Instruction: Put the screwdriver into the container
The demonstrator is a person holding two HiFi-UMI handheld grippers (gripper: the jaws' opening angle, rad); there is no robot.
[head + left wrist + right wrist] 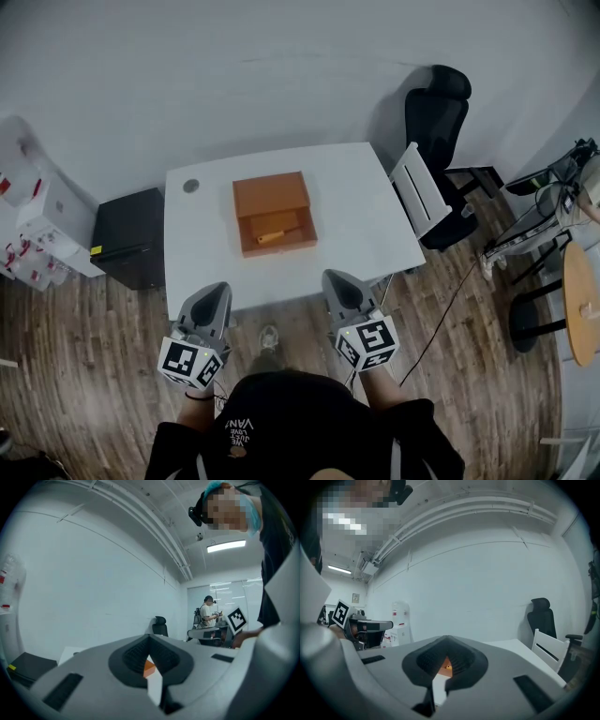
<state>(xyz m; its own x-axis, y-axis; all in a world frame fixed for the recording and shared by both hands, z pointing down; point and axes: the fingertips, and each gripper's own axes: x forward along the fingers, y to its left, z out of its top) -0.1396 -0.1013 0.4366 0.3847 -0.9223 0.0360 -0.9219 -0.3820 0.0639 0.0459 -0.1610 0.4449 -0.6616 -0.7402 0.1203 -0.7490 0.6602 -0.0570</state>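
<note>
Looking down in the head view, a white table [361,211] carries an open orange container [281,248], and the orange screwdriver [278,235] lies inside it. A black cabinet [127,234] stands against the table's left side. A white chair [419,192] and a black office chair [436,122] stand to its right. Nothing lies between the grippers and the box. The left gripper [219,287] and right gripper [334,276] are held level, side by side, over the floor at the table's near edge and well short of the container.

In the left gripper view, the left gripper [149,637] has its jaws closed tip to tip and empty. A sliver of the orange container [148,667] shows behind them, and a second person [206,612] stands far off.

In the right gripper view, the right gripper [446,638] is likewise closed on nothing. The container [443,665] shows through the slit, and the office chair [541,618] stands at right.
</note>
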